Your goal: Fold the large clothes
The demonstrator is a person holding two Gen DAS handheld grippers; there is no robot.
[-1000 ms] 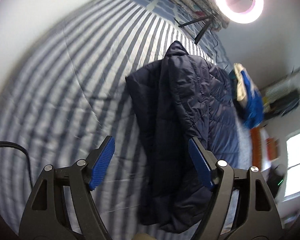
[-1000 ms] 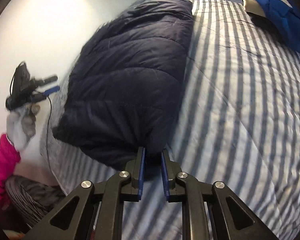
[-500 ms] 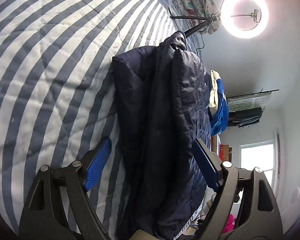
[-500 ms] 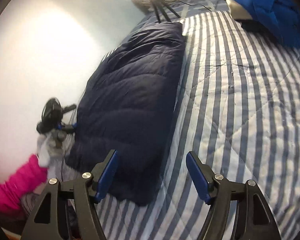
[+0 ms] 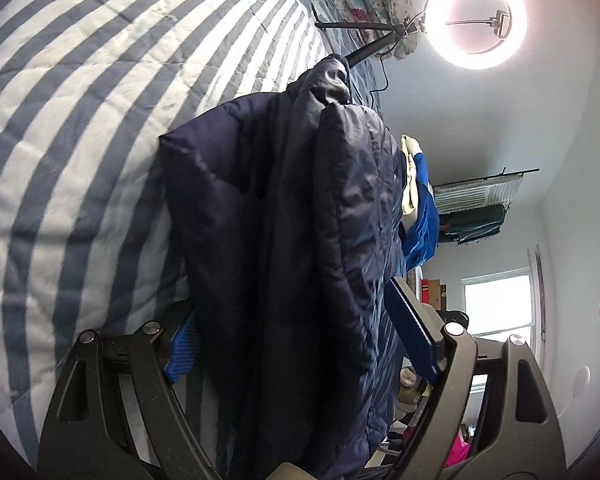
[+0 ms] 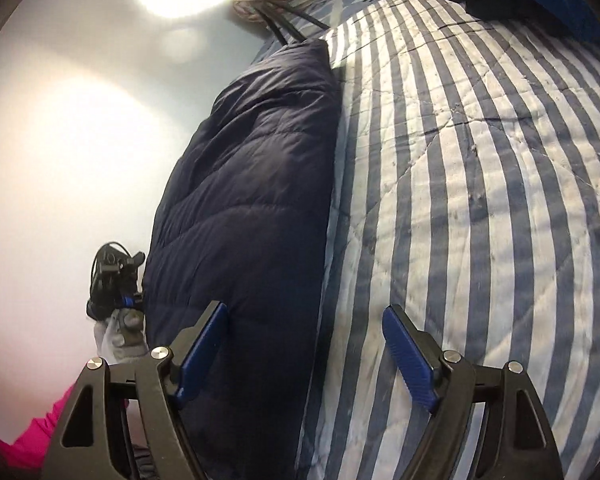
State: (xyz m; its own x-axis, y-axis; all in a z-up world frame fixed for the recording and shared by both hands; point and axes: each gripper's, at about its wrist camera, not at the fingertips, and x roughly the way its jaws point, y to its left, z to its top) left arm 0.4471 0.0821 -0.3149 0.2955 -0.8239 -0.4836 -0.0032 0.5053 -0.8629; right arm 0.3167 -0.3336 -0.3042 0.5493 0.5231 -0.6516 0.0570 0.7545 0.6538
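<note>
Striped quilt (image 6: 480, 200); navy jacket (image 5: 292, 240) (puffy) folded.

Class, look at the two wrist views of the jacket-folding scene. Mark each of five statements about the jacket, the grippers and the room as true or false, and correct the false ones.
1. The navy puffer jacket lies on a striped quilt. True.
2. The right gripper is clamped shut on the jacket. False: its jaws are wide open, with the jacket's edge between them.
3. The left gripper is open, its fingers on either side of the jacket. True.
4. The ring light is switched off. False: it glows brightly.
5. A red garment lies on the bed beyond the jacket. False: the garment there is blue and cream.
</note>
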